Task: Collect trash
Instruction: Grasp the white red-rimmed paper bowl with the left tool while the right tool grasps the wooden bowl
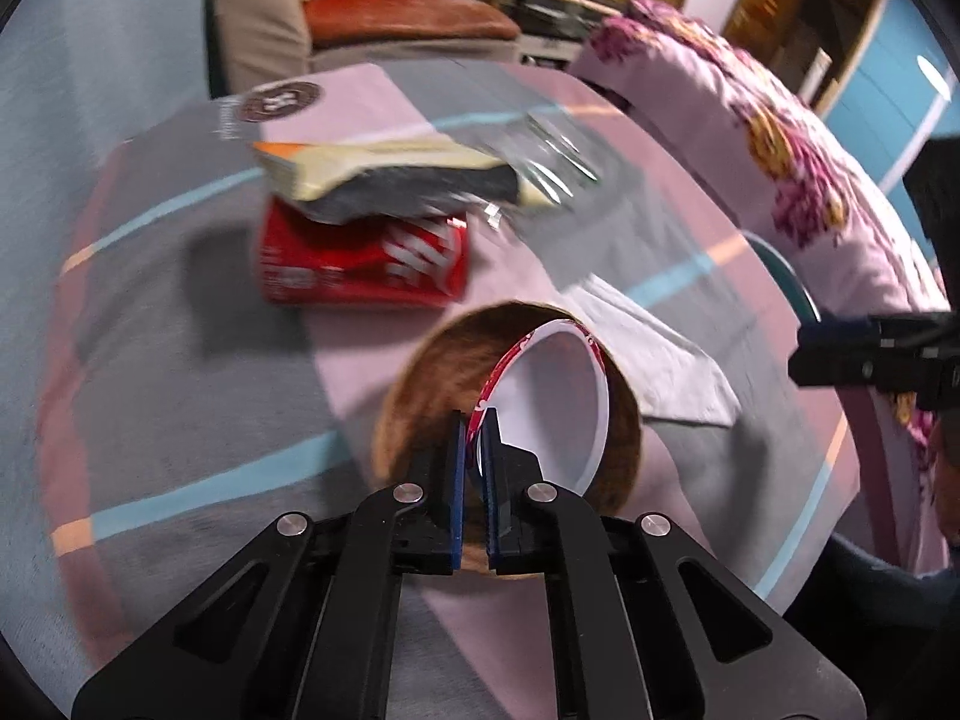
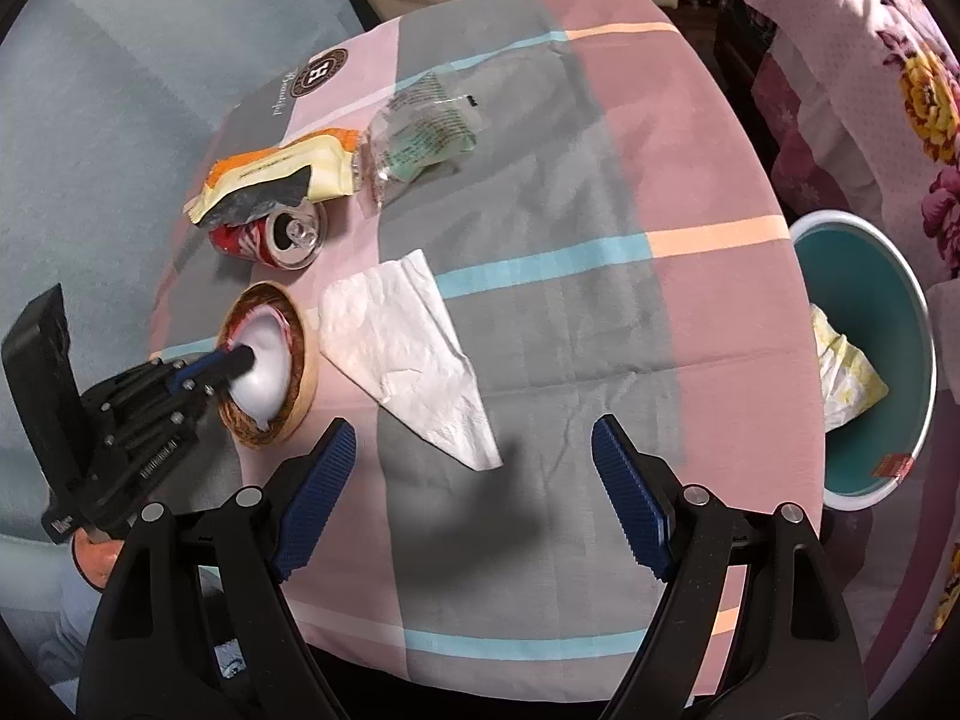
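We have the left gripper (image 1: 477, 426) pinched on the near rim of the paper cup (image 1: 558, 396), its jaws almost together with only the thin red-patterned wall between them, one pad inside the white mouth and one outside; the cup lies tipped in the shallow wooden bowl (image 1: 420, 372), its open mouth turned up and toward our right. From the right wrist view the same hold shows clearly: the left gripper (image 2: 243, 360) reaches in from the left edge of the worktop (image 2: 690, 192) and the cup (image 2: 264, 360) sits in the bowl (image 2: 294, 414). What the next move turns on, we judge, is that the teal bin (image 2: 864, 276) stands off the far right edge of the worktop, well apart from the cup, so the left hand must carry it across the whole cloth. Our right gripper (image 2: 474, 480) hovers with jaws wide and empty above the near edge, and the white napkin (image 2: 402, 348) lies just ahead of it, its long axis running diagonally from far left to near right, its near corner pointing between the jaws. The right hand is nearer both napkin and bin. The red can (image 2: 270, 237), the yellow wrapper (image 2: 276, 180) and the clear bag (image 2: 420, 132) lie farther off to the left
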Motion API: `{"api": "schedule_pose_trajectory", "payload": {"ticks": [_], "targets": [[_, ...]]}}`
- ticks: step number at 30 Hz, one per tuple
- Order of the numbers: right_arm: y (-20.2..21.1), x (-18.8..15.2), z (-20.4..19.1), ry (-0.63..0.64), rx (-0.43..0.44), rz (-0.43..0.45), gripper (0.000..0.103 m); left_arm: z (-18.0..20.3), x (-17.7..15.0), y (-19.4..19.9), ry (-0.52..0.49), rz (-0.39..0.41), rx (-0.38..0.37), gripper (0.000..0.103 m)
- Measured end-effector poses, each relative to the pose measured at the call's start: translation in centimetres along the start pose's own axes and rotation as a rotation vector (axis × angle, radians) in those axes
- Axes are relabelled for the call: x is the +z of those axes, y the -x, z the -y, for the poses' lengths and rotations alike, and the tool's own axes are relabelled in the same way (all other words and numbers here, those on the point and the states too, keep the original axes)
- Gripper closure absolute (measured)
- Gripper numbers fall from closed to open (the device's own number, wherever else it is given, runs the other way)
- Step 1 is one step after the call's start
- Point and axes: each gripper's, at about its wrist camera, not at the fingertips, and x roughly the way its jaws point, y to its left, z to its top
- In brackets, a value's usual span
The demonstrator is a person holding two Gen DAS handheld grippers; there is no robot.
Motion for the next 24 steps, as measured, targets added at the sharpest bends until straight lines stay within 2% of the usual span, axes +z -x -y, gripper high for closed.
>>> {"api": "schedule_pose_trajectory", "payload": {"ticks": [6,10,15,19,20,21,22,23,24], "targets": [[-0.8,0.7,-1.8,0.025,0.028,-0.005,0.026,-2.6,-0.1,3.0,0.041,0.066,0.055,0.098],[-2.3,1.5,-4.3,0.066,0.068,-0.011,0.026,-5.0,-0.4,3.6,0.083,0.076,0.084,0.097],[-4.9,2.6,-6.9,0.118,0.107,-0.038,0.045,-6.9,-1.2,3.6,0.120,0.067,0.089,0.097],[-6.7,3.5,-7.8,0.127,0.122,-0.051,0.051,-7.7,-1.4,3.7,0.136,0.067,0.089,0.098],[-6.9,3.5,-7.9,0.127,0.126,-0.055,0.056,-7.7,-1.5,3.7,0.138,0.068,0.091,0.098],[-7.3,3.6,-8.1,0.128,0.136,-0.064,0.068,-7.7,-1.4,3.7,0.140,0.070,0.093,0.098],[-7.6,3.6,-8.2,0.129,0.143,-0.071,0.076,-7.7,-1.4,3.8,0.140,0.071,0.093,0.097],[-7.9,3.6,-8.3,0.132,0.143,-0.083,0.089,-7.6,-1.4,3.8,0.140,0.071,0.093,0.097],[-8.1,3.5,-8.4,0.138,0.142,-0.090,0.097,-7.5,-1.4,3.8,0.141,0.072,0.093,0.097]]}}
